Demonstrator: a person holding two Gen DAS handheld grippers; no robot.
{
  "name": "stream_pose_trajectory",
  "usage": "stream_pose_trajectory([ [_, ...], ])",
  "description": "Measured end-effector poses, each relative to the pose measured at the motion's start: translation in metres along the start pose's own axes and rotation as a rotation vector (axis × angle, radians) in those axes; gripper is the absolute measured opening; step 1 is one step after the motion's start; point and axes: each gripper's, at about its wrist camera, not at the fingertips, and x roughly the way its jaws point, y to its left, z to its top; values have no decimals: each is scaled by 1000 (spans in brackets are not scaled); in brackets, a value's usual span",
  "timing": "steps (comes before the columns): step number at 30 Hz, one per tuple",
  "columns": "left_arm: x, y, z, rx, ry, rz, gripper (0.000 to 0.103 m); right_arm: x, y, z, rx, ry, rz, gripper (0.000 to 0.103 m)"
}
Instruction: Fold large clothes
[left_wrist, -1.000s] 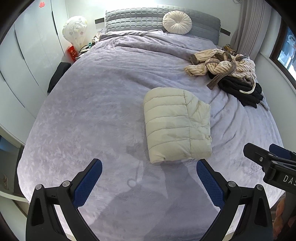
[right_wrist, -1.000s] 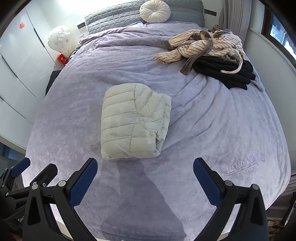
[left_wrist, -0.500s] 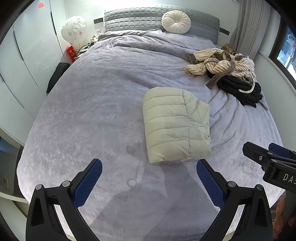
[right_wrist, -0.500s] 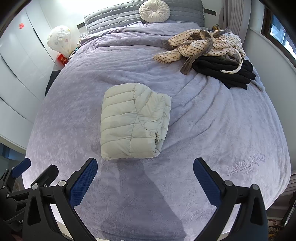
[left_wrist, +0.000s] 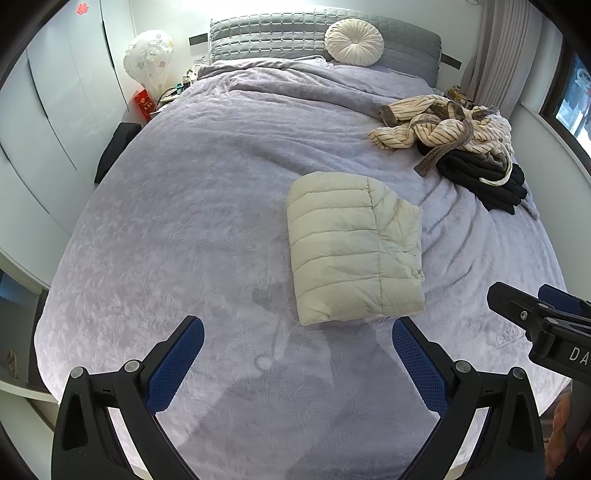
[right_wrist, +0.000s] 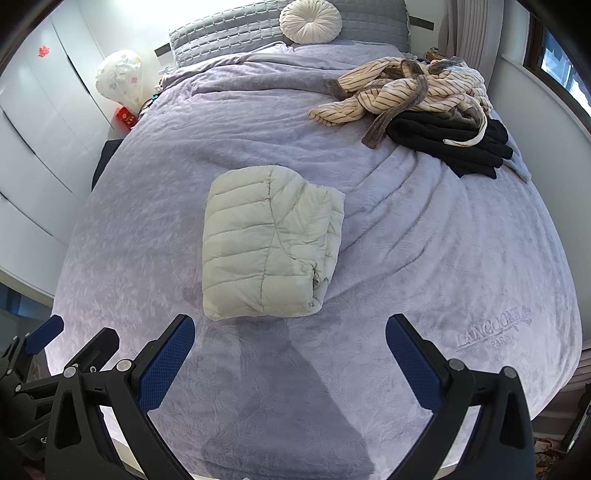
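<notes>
Puffer jacket (left_wrist: 354, 247), folded, lies mid-bed (left_wrist: 184, 221) just beyond both empty, wide-open jaws, long axis near-to-far, ahead-right of the left gripper (left_wrist: 297, 354), ahead-left of the right gripper (right_wrist: 290, 350).

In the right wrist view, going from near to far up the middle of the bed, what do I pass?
Right gripper → folded puffer jacket → bare stretch of purple bedspread → round cushion at the grey headboard.

A bedroom: made bed (left_wrist: 207, 206), headboard (left_wrist: 266, 37), wardrobe (left_wrist: 55, 110)
</notes>
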Motion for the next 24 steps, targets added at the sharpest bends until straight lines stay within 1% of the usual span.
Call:
stream_pose_trajectory([
  [24,2,1,3,-1,4,0,102,1,-1,2,0,3,3,103],
])
